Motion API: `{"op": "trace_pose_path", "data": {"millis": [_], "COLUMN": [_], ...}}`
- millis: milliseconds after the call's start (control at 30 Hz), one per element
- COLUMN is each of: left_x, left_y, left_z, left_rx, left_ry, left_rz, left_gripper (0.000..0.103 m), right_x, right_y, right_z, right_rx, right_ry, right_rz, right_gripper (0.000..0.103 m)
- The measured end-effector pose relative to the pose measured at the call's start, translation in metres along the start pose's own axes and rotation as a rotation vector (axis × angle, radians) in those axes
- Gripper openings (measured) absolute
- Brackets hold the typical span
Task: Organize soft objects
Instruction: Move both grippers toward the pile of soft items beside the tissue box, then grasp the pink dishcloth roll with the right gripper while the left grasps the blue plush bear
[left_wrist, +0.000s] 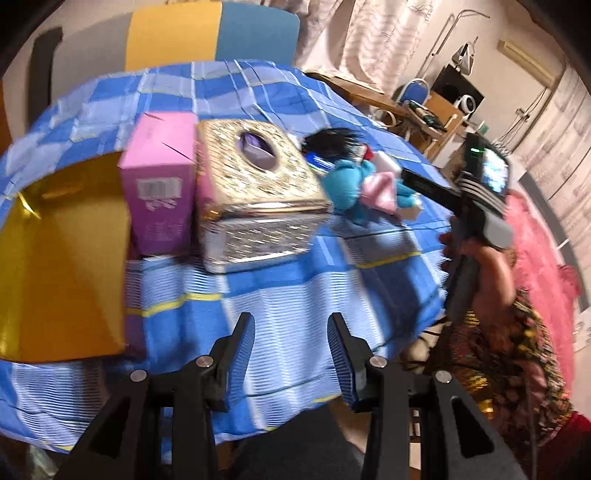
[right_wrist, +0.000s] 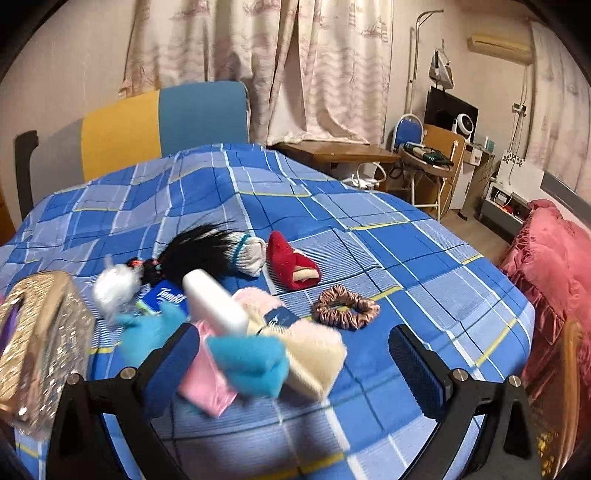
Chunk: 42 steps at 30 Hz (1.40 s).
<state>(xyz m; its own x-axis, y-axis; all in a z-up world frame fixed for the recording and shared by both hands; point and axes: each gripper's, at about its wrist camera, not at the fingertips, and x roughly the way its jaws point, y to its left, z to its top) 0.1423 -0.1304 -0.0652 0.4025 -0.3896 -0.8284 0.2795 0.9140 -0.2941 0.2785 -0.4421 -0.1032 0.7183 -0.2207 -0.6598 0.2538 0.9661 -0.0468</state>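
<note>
A heap of soft things lies on the blue plaid cloth (right_wrist: 388, 240). It holds a blue plush toy (right_wrist: 251, 363) with a pink bow (right_wrist: 207, 387), a cream fluffy piece (right_wrist: 317, 354) and a white oblong item (right_wrist: 214, 302). A red slipper (right_wrist: 291, 266), a pink satin scrunchie (right_wrist: 345, 306), a black hairpiece (right_wrist: 201, 253) and a white fluffy toy (right_wrist: 114, 288) lie around them. My right gripper (right_wrist: 295, 369) is wide open just above the plush. My left gripper (left_wrist: 291, 354) is open over bare cloth, short of the plush toy (left_wrist: 351, 184).
A glittery gold tissue box (left_wrist: 255, 192), a pink carton (left_wrist: 159, 184) and an open gold bag (left_wrist: 62, 258) stand at the left of the table. A hand (left_wrist: 487, 269) holds the right tool. A yellow and blue chair (right_wrist: 162, 122) stands behind, pink bedding (right_wrist: 546, 266) at right.
</note>
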Motion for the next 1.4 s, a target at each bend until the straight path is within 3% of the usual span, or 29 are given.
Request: {"op": "trace_pose_path", "data": {"millis": [100,233,400,500,633,700,800,933,1133,1300,1333,1400], "left_x": [0.008,0.012,0.022,0.029,0.050,0.058,0.070,0.085,0.100,0.114,0.118,0.124], "left_y": [-0.011,-0.026,-0.035,-0.043,-0.057,-0.064,-0.078,-0.086,-0.094,-0.102,-0.102,-0.101], "left_z": [0.001,0.005,0.019,0.029,0.045,0.054,0.066,0.078,0.094,0.107,0.110,0.113], "left_rx": [0.032,0.072,0.085,0.096,0.067,0.063,0.069,0.028,-0.002,0.035,0.033,0.021], "left_ry": [0.026,0.025,0.020,0.008,0.058,0.062,0.051,0.062,0.026,-0.006,-0.008,-0.014], "left_rz": [-0.004,-0.020,-0.054,-0.081,-0.140,-0.162,-0.191,-0.253,-0.246,-0.131,-0.115,-0.103], "left_gripper": [0.042,0.044,0.048,0.048,0.048,0.048,0.048,0.049,0.058,0.060,0.060,0.060], "right_x": [0.012,0.021,-0.009,-0.029,-0.030,-0.022,0.001,0.034,0.075,0.101,0.105,0.102], "right_y": [0.007,0.023,0.037,0.014,-0.030,-0.045,-0.050,-0.045,-0.035,-0.029,-0.033,-0.041], "right_z": [0.002,-0.012,-0.041,-0.041,-0.020,-0.007,0.006,0.004,0.004,-0.003,-0.004,-0.002], "right_rx": [-0.038,-0.120,-0.225,-0.161,-0.086,-0.072,-0.105,-0.219,-0.264,-0.195,-0.156,-0.101], "right_ry": [0.001,0.053,0.083,0.060,0.052,0.058,0.114,0.194,0.292,0.382,0.411,0.422], "right_rz": [-0.039,0.005,0.150,0.194,0.107,0.121,0.164,0.154,0.294,0.416,0.439,0.486], "right_gripper": [0.103,0.103,0.103,0.103,0.103,0.103,0.098,0.092,0.088,0.088,0.086,0.059]}}
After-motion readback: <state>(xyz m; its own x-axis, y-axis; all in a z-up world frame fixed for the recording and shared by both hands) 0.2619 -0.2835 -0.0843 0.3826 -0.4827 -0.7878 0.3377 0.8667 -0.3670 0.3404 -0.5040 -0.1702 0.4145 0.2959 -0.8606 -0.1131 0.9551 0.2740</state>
